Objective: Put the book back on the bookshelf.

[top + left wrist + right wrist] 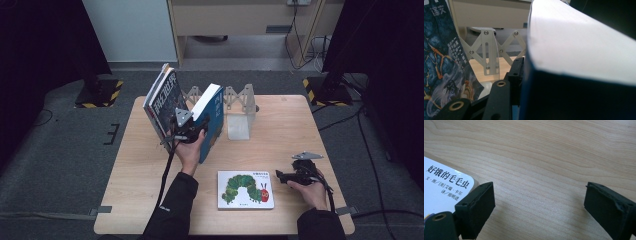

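A thick blue book with white page edges stands tilted on the table, and my left gripper is shut on its lower part. One black finger presses against its cover; the other is hidden behind the book. To the left leans a dark book with a blue-and-orange cover. A white picture book with a green caterpillar lies flat at the front. My right gripper hovers open just right of that book's corner, nothing between its fingers.
A white expanding book rack stands at the back of the wooden table, behind the two standing books. Bare wood lies under the right gripper. The table's front edge is close to both forearms.
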Available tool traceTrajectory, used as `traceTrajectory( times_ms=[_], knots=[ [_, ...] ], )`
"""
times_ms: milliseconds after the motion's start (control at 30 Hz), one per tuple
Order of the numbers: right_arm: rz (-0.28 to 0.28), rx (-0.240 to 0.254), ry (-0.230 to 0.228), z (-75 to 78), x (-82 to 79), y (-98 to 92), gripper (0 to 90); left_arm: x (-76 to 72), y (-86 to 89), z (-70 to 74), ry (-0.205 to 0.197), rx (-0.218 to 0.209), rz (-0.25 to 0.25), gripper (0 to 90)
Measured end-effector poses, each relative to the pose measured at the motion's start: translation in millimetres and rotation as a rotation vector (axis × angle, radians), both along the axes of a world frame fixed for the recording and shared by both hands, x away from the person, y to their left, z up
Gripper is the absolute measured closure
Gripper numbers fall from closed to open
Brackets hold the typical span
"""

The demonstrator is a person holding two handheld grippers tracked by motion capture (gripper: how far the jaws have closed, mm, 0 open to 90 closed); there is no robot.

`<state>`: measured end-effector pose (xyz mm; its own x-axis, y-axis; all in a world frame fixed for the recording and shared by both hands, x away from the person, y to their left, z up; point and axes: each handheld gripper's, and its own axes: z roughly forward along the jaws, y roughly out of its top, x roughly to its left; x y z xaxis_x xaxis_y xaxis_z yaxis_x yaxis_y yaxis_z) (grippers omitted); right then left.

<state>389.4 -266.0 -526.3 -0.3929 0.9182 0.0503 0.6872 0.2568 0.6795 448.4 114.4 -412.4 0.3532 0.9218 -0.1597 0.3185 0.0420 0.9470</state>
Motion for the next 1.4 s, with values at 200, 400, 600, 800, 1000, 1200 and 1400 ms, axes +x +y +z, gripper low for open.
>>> traceTrajectory(
  times_ms=[200, 400, 600, 800, 1000, 1200, 1400],
  knots=[
    [-0.003, 0.004, -0.003, -0.3, 0.3, 0.0, 10.1, 4.3, -5.7, -1.0, -0.008, 0.002, 0.015, 58.0],
    [0.0, 0.005, -0.001, -0.1, 0.3, 0.1, 10.1, 5.9, -13.6, -1.8, -0.012, 0.016, 0.042, 58.4],
    [0.002, 0.005, -0.004, 0.0, 0.5, -0.3, 10.2, 9.7, -16.7, -3.1, -0.022, 0.016, 0.042, 58.6],
    [0.001, 0.008, -0.001, 0.0, 0.2, 0.1, 10.2, 4.7, -18.2, -3.7, -0.033, 0.037, 0.018, 58.2],
    [0.007, 0.004, -0.002, -0.2, 0.4, 0.2, 10.2, -1.3, -17.9, -4.2, -0.047, 0.058, 0.026, 59.4],
    [0.009, 0.001, 0.0, -0.2, 0.4, 0.4, 10.4, -4.0, -21.7, -5.3, -0.055, 0.066, 0.051, 59.5],
    [0.013, 0.001, -0.004, -0.2, 0.6, 0.5, 10.7, -3.4, -24.8, -6.2, -0.064, 0.074, 0.062, 59.6]
  ],
)
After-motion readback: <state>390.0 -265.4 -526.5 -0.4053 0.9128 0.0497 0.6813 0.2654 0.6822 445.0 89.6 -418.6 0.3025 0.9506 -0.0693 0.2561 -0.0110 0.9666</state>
